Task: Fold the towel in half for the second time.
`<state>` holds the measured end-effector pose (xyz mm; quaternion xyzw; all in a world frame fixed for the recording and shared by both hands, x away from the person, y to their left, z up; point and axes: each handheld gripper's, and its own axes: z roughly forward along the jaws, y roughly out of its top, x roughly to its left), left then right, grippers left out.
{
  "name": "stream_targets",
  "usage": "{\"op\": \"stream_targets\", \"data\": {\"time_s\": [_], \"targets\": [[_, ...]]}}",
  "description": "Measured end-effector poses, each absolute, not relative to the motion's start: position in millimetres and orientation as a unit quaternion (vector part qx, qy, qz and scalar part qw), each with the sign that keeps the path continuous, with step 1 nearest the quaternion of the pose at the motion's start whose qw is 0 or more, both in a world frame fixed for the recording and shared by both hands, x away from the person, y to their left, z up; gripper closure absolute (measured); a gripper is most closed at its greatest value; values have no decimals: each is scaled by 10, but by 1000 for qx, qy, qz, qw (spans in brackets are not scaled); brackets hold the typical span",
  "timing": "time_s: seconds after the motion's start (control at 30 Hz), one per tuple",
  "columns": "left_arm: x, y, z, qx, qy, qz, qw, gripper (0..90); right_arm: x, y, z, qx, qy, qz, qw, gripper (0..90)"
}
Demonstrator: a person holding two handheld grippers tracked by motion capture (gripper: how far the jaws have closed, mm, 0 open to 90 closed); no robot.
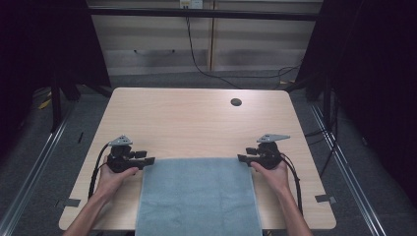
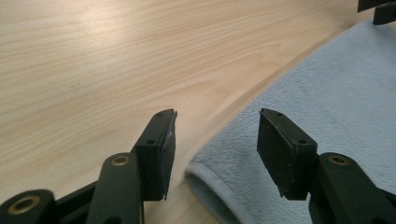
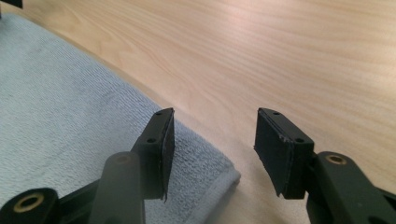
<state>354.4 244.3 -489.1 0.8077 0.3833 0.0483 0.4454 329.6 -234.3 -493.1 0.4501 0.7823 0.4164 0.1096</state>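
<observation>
The towel (image 1: 198,196) lies flat at the table's (image 1: 196,118) near edge, far corners between the spread, empty jaws of your left gripper (image 1: 148,161) and right gripper (image 1: 242,158); close squarely on both corners together.

There is one light blue terry cloth towel (image 1: 199,196) on one light wooden table (image 1: 196,123), with two black two-jaw grippers, left (image 1: 147,161) and right (image 1: 242,158).
</observation>
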Motion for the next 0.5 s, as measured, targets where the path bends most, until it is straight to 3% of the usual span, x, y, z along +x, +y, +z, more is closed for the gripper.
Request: {"op": "stream_targets", "data": {"time_s": [0.23, 0.5], "targets": [[3556, 2403, -4984, 822, 374, 49, 426, 395, 3281, -2321, -5066, 447, 795, 397, 98, 521], [3504, 2369, -5052, 833, 363, 54, 413, 384, 3226, -2299, -5079, 434, 800, 403, 97, 803]]}}
